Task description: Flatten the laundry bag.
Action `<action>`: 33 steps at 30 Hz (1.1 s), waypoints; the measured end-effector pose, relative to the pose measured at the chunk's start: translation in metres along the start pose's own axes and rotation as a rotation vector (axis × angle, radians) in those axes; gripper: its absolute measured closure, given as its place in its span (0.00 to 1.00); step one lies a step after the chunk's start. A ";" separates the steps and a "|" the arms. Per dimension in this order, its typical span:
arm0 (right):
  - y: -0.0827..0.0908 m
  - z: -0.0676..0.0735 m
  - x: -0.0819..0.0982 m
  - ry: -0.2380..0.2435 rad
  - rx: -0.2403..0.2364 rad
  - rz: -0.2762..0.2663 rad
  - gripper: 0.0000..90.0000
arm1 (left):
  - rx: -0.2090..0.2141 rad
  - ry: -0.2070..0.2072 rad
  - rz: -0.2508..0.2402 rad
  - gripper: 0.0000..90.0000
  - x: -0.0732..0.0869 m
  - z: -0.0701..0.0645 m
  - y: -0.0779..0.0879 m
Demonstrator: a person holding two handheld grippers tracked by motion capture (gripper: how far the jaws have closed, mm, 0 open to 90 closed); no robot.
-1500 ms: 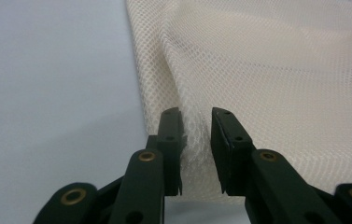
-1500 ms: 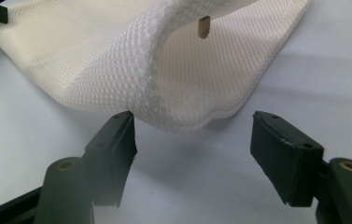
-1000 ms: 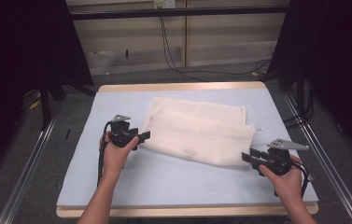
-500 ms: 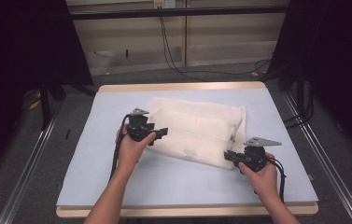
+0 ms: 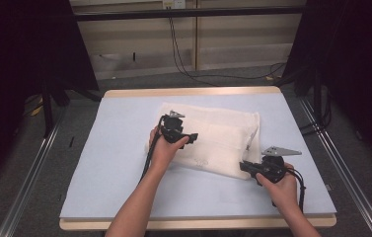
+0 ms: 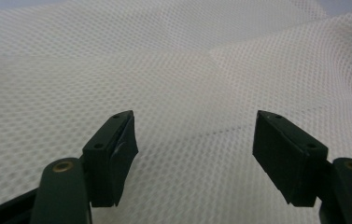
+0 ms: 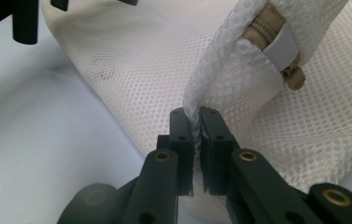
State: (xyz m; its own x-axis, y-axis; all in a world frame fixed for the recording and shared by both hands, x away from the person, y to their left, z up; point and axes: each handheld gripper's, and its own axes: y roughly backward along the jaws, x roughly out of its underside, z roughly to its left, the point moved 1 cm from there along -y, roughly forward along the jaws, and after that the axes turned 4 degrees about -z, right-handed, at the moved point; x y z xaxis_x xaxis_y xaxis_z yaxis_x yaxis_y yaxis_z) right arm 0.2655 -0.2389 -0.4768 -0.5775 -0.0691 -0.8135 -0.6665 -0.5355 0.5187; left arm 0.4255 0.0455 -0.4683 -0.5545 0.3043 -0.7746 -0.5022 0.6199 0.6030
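Here, the scene is read from left to right.

Table: a pale blue mat [image 5: 104, 163] is laid over the wooden table [image 5: 193, 223], and the work is done on it.

Left gripper: the left gripper [image 5: 189, 138] is held over the left half of the bag, its body above the mesh. In the left gripper view its jaws are seen standing wide apart, with nothing clamped between them; mesh is seen beneath and beyond the pads. The jaws have just been opening, with no cloth pressed between them.

Left hand: the left hand [image 5: 163, 150] is wrapped round the gripper's handle, the forearm coming in from the bottom edge.

Bag: a white mesh bag [image 5: 218, 140] is laid flat, folded over itself, near the middle of the mat and a little right of centre. In the right gripper view the weave is seen as fine honeycomb netting.

Zip: a brass zip pull [image 7: 285, 60] with a grey tab is seen at the bag's hem in the right gripper view, just above the pinched corner.

Right gripper: the right gripper [image 5: 243, 167] is set at the bag's near right corner. Its jaws are closed tight on a pinch of mesh, as is shown in the right gripper view [image 7: 196, 135]. The jaws have just been closing on that fold.

Right hand: the right hand [image 5: 283, 186] is held low by the near right edge of the mat.
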 end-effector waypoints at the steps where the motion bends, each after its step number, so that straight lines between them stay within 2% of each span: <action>1: 0.000 0.000 0.000 0.001 0.000 -0.003 0.94 | 0.005 -0.026 -0.006 0.34 -0.001 -0.001 -0.005; 3: 0.000 -0.001 0.000 -0.004 -0.004 -0.001 0.94 | -0.018 -0.056 -0.007 0.36 -0.003 -0.003 -0.013; 4: 0.000 -0.001 0.000 -0.005 -0.005 -0.002 0.94 | -0.027 -0.090 0.004 0.38 -0.004 -0.003 -0.017; 5: 0.000 -0.001 0.000 -0.005 -0.007 -0.004 0.94 | -0.019 -0.098 0.007 0.38 -0.005 -0.004 -0.022; 6: 0.000 -0.001 0.000 -0.007 -0.008 -0.004 0.94 | -0.031 -0.132 0.044 0.38 -0.005 -0.004 -0.025; 7: 0.000 -0.001 0.000 -0.005 -0.009 -0.004 0.94 | -0.039 -0.140 0.056 0.37 -0.005 -0.004 -0.029; 9: 0.000 -0.002 0.000 -0.002 -0.009 -0.003 0.94 | -0.037 -0.139 0.079 0.39 -0.004 -0.002 -0.035; 13: 0.001 -0.002 0.001 -0.007 -0.014 -0.006 0.93 | -0.037 -0.130 0.083 0.40 -0.003 -0.004 -0.038; 15: 0.001 -0.003 0.001 -0.011 -0.016 -0.004 0.93 | -0.042 -0.125 0.072 0.49 -0.002 -0.005 -0.039; 16: 0.002 -0.003 0.001 -0.012 -0.013 -0.005 0.93 | -0.046 -0.124 0.083 0.52 -0.002 -0.006 -0.038; 19: 0.002 -0.004 0.001 -0.018 -0.016 -0.006 0.93 | -0.045 -0.122 0.087 0.59 -0.002 -0.006 -0.038; 20: 0.002 -0.004 0.001 -0.020 -0.013 -0.005 0.92 | -0.033 -0.112 0.088 0.65 -0.002 -0.006 -0.038; 21: 0.002 -0.004 0.001 -0.020 -0.014 -0.004 0.92 | -0.038 -0.111 0.083 0.70 -0.002 -0.007 -0.038; 23: 0.002 -0.004 0.001 -0.020 -0.014 -0.007 0.92 | -0.027 -0.104 0.071 0.76 -0.001 -0.008 -0.038; 24: 0.002 -0.005 0.001 -0.019 -0.017 -0.006 0.92 | -0.025 -0.085 0.067 0.82 -0.002 -0.009 -0.037; 26: 0.000 -0.005 0.001 -0.024 -0.015 -0.003 0.92 | -0.041 -0.121 0.074 0.96 -0.001 -0.010 -0.037; 29: -0.002 -0.004 0.001 -0.024 -0.018 0.000 0.92 | -0.036 -0.125 0.064 0.99 -0.001 -0.011 -0.035; 30: -0.002 -0.004 0.001 -0.025 -0.017 0.002 0.92 | -0.032 -0.123 0.073 1.00 -0.003 -0.010 -0.033; 31: -0.002 -0.004 0.001 -0.026 -0.017 0.002 0.92 | -0.034 -0.102 0.070 1.00 -0.003 -0.011 -0.032; 32: -0.002 -0.004 0.001 -0.024 -0.018 0.002 0.92 | -0.038 -0.117 0.084 1.00 -0.005 -0.011 -0.029; 33: -0.001 -0.005 0.001 -0.028 -0.020 0.001 0.92 | -0.036 -0.110 0.066 1.00 -0.006 -0.012 -0.026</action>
State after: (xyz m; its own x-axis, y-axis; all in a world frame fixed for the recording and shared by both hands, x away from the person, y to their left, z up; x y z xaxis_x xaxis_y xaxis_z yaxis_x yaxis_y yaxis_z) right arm 0.2681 -0.2419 -0.4794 -0.5915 -0.0463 -0.8050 -0.6565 -0.5520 0.5142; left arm 0.4342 0.0185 -0.4771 -0.5117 0.4227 -0.7480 -0.4912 0.5703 0.6584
